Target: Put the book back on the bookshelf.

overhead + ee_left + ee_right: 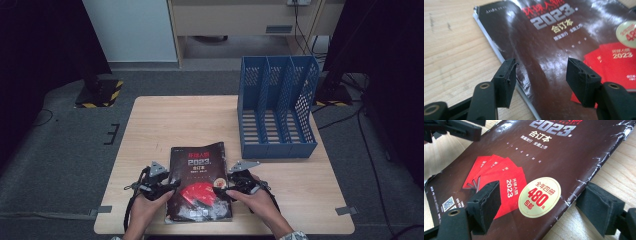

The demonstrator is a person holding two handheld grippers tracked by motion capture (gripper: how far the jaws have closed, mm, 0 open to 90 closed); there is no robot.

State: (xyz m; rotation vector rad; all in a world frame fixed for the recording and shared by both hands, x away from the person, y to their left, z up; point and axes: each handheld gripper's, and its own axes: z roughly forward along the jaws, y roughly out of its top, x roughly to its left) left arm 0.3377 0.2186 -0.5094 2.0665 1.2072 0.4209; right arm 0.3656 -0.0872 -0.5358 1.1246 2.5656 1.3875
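Two grippers flanked one dark book (200,182), flat at lower centre of the table (150,120), long axis running up the frame. Left gripper (162,187) straddled its left edge, right gripper (222,190) its right; both spread, pinching nothing. Blue file rack (277,107) stood upper right.

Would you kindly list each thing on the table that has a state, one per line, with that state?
book: closed, lying flat, cover up, edges worn.
file rack: upright, its three compartments empty.
left gripper: open, jaws straddling the book's left edge, not clamped.
right gripper: open, jaws straddling the book's right edge, not clamped.
table: bearing the book near the person and the rack at the far right.
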